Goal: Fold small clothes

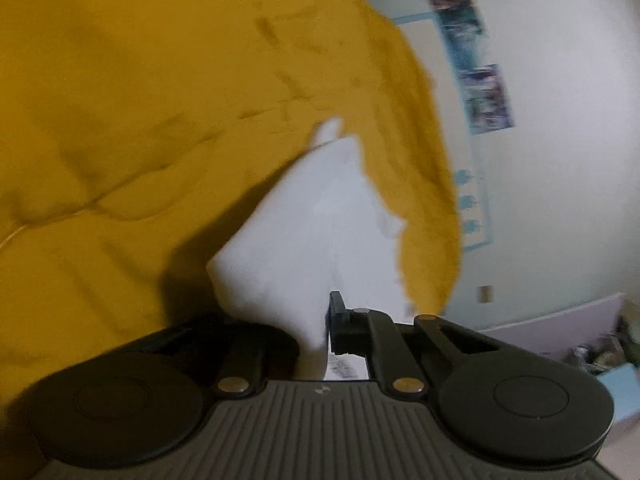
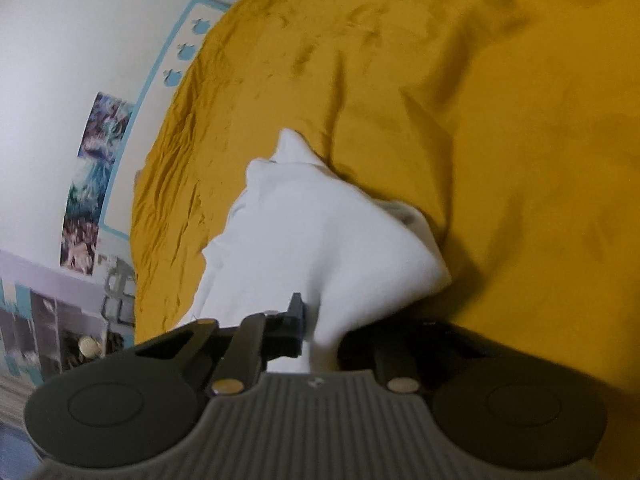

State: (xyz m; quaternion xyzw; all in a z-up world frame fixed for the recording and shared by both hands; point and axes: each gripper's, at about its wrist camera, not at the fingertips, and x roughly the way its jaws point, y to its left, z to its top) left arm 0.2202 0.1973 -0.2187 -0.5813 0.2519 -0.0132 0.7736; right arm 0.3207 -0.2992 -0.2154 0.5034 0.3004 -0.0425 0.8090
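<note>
A small white garment (image 1: pixel 304 232) hangs stretched over a yellow bedspread (image 1: pixel 140 120). My left gripper (image 1: pixel 320 332) is shut on one edge of the garment; the cloth drapes over its left finger and hides it. In the right wrist view the same white garment (image 2: pixel 320 232) bunches up from my right gripper (image 2: pixel 316 336), which is shut on another edge of it. The cloth hides its right finger. The far end of the garment rests on the bedspread (image 2: pixel 480 100).
A white wall (image 1: pixel 560 80) with posters (image 1: pixel 480 88) runs along the bed's far side. Shelves with clutter (image 2: pixel 60 320) stand beyond the bed's end, and a light blue box (image 1: pixel 624 392) sits low at the right.
</note>
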